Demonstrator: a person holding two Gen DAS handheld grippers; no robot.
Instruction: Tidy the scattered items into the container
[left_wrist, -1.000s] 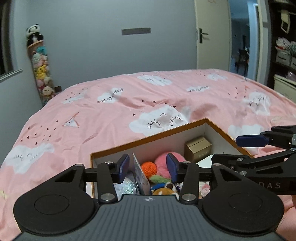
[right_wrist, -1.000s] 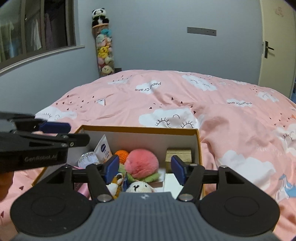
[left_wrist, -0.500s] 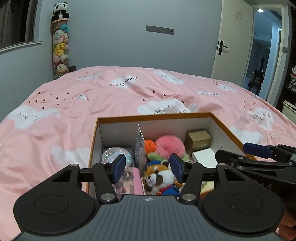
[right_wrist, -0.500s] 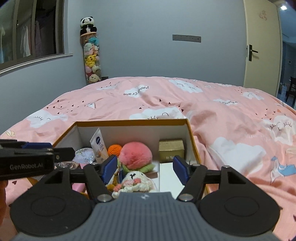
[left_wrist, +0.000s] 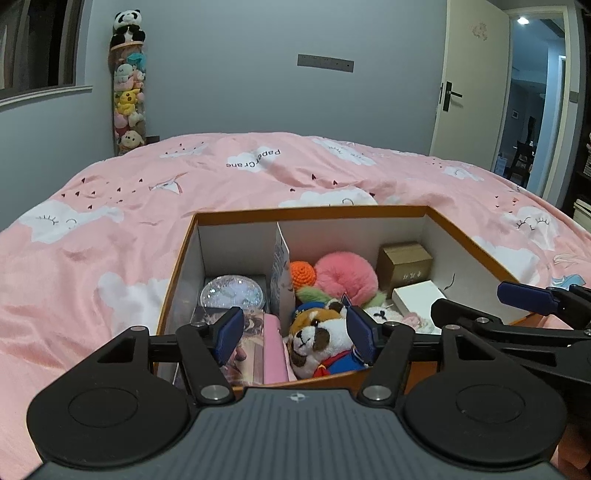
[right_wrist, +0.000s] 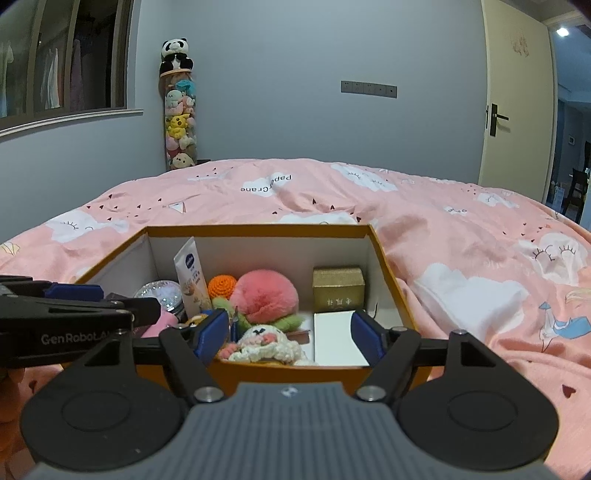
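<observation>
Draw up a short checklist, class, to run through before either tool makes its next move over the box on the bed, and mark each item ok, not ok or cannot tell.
1. Left tool empty: ok, jaws opening, nothing clamped.
2. Right tool empty: ok, jaws opening, nothing clamped.
3. Box upright on the bed: ok.
4. Items inside the box: ok; tube, pink pom-pom, gold carton, globe and plush dog lie within the walls.
5. Anything left scattered on the bed: cannot tell; none shows, but the tools hide the near part.
6. Tools apart from each other: ok.
</observation>
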